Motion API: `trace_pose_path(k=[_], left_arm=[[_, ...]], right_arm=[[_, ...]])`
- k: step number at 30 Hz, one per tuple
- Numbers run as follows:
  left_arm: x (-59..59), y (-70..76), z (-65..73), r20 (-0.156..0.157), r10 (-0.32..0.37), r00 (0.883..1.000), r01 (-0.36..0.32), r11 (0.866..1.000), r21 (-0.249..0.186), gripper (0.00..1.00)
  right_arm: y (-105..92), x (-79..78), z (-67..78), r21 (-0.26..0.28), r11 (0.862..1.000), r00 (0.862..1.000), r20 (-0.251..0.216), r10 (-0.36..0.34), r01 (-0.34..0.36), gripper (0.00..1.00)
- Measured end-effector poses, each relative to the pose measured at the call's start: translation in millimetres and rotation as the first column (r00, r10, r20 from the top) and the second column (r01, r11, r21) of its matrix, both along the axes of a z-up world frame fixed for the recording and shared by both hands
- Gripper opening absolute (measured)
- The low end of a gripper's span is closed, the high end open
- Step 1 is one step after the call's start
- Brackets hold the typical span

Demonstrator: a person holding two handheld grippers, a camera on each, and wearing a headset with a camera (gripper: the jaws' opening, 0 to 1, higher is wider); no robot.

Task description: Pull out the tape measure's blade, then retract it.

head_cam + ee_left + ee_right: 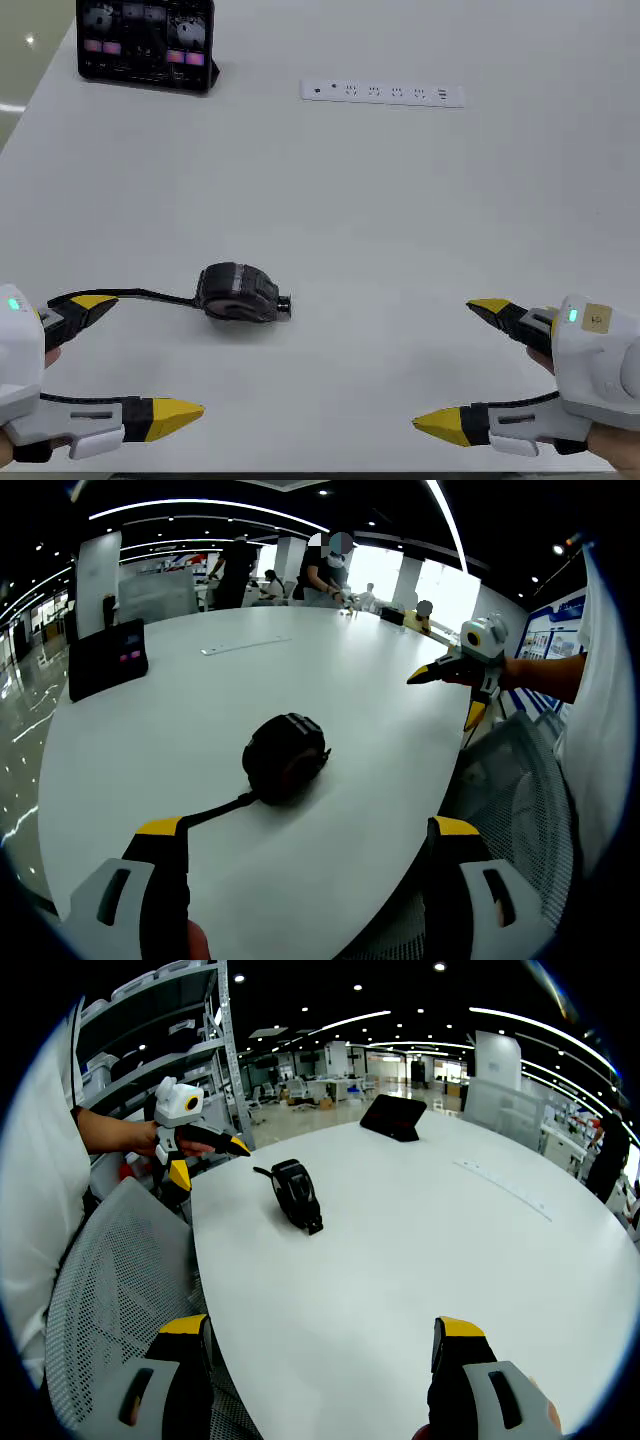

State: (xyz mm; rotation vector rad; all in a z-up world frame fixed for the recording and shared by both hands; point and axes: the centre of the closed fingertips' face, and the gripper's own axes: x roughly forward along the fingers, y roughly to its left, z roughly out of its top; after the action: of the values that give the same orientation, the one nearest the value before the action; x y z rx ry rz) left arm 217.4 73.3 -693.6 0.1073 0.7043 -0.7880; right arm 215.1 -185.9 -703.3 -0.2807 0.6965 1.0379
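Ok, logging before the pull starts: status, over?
Left claw open, right claw open, both empty. Tape measure lies between them, blade in. Nothing blocking.

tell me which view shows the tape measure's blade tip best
The head view: the tape measure lies side-on, blade tip at its right end, strap trailing left. The right gripper view shows the tape measure obliquely, tip toward the camera. The left gripper view shows its strap end; the body hides the tip.
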Motion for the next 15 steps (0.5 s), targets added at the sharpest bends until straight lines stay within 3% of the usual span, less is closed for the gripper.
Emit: trace_pose_path(k=[7, 12, 15], left_arm=[[0.3, 0.1, -0.2, 0.002, 0.003, 1.000, -0.003, 1.000, -0.003, 0.97], [1.4, -0.4, 1.9, 0.008, 0.013, 1.000, -0.013, 1.000, -0.020, 0.94], [2.1, 1.4, 1.1, 0.004, 0.023, 1.000, -0.023, 1.000, -0.021, 0.91]], right_arm=[[-0.6, 1.2, 0.6, -0.004, 1.000, 1.000, 0.011, -0.004, 0.004, 0.90], [-2.3, 4.6, 1.1, 0.005, 1.000, 0.999, 0.022, -0.027, 0.027, 0.86], [-2.4, 4.0, 0.8, 0.013, 0.999, 0.999, 0.008, -0.032, 0.032, 0.78]])
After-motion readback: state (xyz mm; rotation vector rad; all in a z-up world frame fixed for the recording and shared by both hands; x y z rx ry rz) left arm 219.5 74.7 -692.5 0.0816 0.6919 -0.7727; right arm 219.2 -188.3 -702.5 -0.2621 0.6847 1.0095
